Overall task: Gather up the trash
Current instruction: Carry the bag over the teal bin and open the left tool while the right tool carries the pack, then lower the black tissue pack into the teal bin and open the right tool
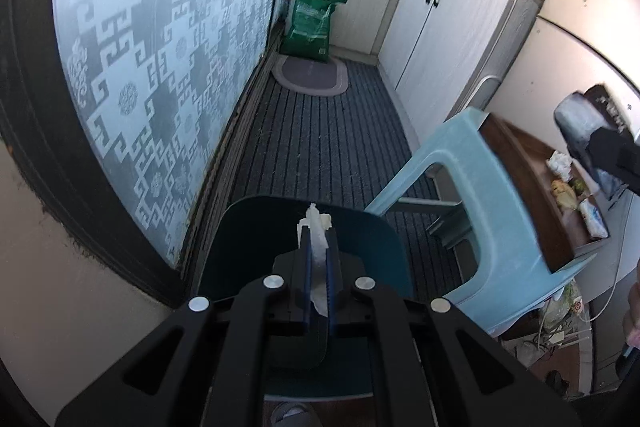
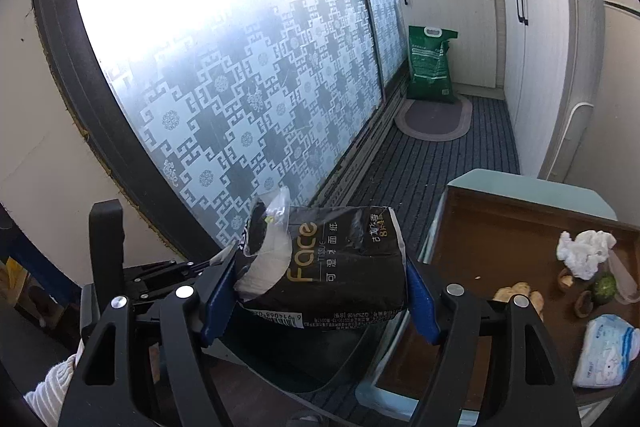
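Observation:
My left gripper (image 1: 318, 247) is shut on a white crumpled tissue (image 1: 318, 227) and holds it over a dark teal trash bin (image 1: 240, 227) on the floor. My right gripper (image 2: 320, 283) is shut on a black "Face" tissue pack (image 2: 332, 259) and holds it in the air to the left of a brown tray (image 2: 500, 235); the bin's dark rim (image 2: 320, 383) shows below it. The pack also shows in the left wrist view (image 1: 580, 115). On the tray lie a crumpled white tissue (image 2: 584, 251), nut shells and peels (image 2: 520, 295) and a white-blue wrapper (image 2: 608, 351).
The tray rests on a light blue plastic stool (image 1: 492, 195). A patterned glass sliding door (image 1: 160, 47) runs along the left. White cabinets (image 1: 448, 35), a green sack (image 1: 314, 23) and an oval mat (image 1: 310, 73) stand farther off on the striped carpet.

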Tool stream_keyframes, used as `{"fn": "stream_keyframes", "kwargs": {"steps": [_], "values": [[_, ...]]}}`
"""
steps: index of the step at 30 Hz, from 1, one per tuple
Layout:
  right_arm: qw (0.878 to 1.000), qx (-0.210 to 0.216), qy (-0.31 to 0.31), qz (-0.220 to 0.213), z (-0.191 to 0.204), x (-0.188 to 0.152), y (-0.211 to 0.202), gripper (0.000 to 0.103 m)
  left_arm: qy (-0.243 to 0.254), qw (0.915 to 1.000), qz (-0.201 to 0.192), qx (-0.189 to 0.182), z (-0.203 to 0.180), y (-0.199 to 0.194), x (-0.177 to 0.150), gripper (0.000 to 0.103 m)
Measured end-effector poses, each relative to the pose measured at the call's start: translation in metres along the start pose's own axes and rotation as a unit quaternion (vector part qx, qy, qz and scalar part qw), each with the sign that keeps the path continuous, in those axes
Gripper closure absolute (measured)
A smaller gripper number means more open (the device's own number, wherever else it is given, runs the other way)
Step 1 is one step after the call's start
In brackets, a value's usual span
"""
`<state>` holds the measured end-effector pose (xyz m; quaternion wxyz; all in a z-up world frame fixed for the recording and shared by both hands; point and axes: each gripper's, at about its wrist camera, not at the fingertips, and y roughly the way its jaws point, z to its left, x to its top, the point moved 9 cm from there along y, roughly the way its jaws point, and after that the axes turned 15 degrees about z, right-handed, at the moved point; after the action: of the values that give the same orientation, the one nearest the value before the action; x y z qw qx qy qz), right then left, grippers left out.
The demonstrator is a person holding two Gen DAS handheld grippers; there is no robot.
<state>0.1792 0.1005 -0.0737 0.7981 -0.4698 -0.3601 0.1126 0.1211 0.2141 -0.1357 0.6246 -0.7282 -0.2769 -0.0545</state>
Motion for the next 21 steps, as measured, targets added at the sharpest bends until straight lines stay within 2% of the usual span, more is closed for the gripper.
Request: {"fn": "stream_keyframes", "kwargs": {"steps": [7,9,10,11,12,16,19,21], "values": [[0.999,0.033,0.014,0.036,0.014,-0.001,0.021,0.030,0.015,0.9984,0.053,0.011,0.004,0.022,-0.016,0.095],[0.998,0.037,0.020,0.047,0.016,-0.003,0.027,0.030,0.019,0.9973,0.068,0.018,0.004,0.030,-0.021,0.091],[0.998,0.039,0.022,0.053,0.016,-0.004,0.030,0.030,0.019,0.9967,0.075,0.024,0.005,0.033,-0.023,0.080],[0.997,0.037,0.023,0.060,0.017,-0.005,0.034,0.030,0.018,0.9968,0.072,0.027,0.007,0.033,-0.023,0.068],[0.997,0.034,0.023,0.064,0.017,-0.005,0.038,0.030,0.019,0.9972,0.066,0.028,0.007,0.031,-0.022,0.066],[0.997,0.023,0.018,0.078,0.016,-0.010,0.047,0.030,0.013,0.9994,0.028,0.014,0.009,0.013,-0.015,0.071],[0.996,0.020,0.014,0.083,0.018,-0.011,0.052,0.030,0.005,1.0000,-0.004,0.002,0.010,-0.003,-0.008,0.081],[0.996,0.017,0.011,0.086,0.019,-0.011,0.055,0.030,0.004,0.9996,-0.028,-0.010,0.007,-0.015,-0.004,0.082]]}}
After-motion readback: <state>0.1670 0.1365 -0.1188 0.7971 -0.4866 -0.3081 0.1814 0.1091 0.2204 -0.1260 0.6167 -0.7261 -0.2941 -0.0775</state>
